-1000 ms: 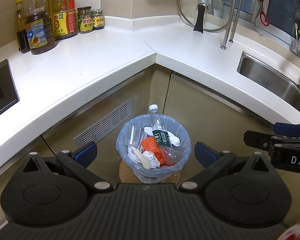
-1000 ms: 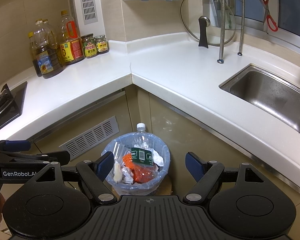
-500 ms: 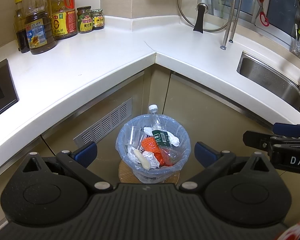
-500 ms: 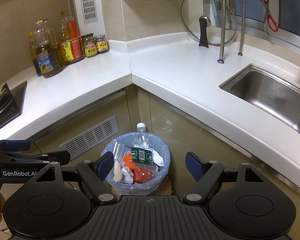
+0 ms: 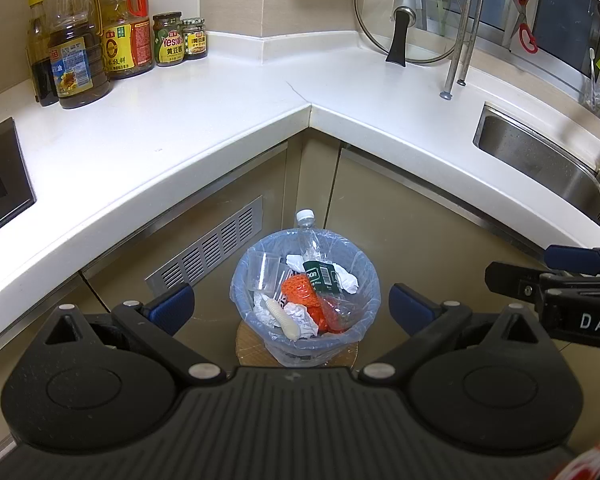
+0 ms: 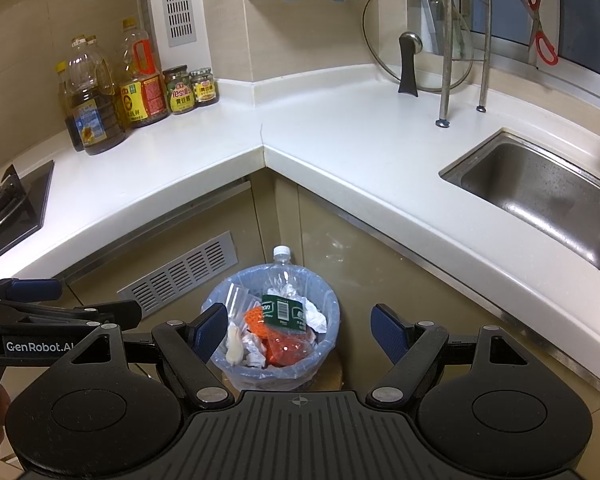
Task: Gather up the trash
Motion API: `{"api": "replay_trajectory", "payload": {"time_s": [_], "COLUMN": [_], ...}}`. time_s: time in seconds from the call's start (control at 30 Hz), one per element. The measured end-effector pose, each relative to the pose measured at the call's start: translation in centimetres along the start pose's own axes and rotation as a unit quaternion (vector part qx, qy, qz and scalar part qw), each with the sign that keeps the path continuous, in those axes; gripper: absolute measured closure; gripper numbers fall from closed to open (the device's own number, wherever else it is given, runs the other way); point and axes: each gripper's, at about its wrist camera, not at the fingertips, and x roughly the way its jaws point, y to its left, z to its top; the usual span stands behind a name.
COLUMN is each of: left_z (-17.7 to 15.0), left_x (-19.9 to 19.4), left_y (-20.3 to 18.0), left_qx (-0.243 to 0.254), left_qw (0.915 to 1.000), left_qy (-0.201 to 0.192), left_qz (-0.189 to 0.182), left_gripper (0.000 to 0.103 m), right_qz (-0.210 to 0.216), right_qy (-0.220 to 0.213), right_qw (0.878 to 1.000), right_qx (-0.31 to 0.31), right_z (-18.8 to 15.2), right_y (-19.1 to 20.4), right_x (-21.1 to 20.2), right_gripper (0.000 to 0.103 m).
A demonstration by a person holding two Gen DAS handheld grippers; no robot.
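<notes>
The trash bin (image 5: 305, 308) w/ its blue liner sits on the floor in the inner corner of the cabinets, under the angle of the white counter (image 5: 204, 120), full: a clear bottle (image 5: 307, 232) pokes up at the far rim, w/ an orange net (image 5: 298, 290), crumpled paper and a clear cup (image 5: 262, 270) inside. My left gripper (image 5: 291, 305) hangs above it, jaws spread wide & holding nothing, and my right gripper (image 6: 299, 331) does the same just beside it, the bin framed btwn the blue pads. Up on the counter: oil bottles (image 5: 80, 56) & jars at the back left corner, a glass lid (image 5: 406, 20) leaning at the back, the sink (image 5: 540, 160) along the right edge.
</notes>
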Motion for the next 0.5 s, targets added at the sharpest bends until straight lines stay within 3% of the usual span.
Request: {"api": "replay_trajectory", "payload": {"time_s": [0.5], "left_z": [0.15], "left_x": [0.12], "left_y": [-0.22], "left_qx": [0.001], "left_qw": [1.0], "left_qy": [0.0], "left_qz": [-0.001], "left_gripper": [0.0], "right_qz": [0.0], "right_qy": [-0.001], "right_qw": [1.0], "right_qx": [-0.001], "right_z": [0.12], "right_y": [-0.14], "right_x": [0.15], "right_gripper": [0.025]}}
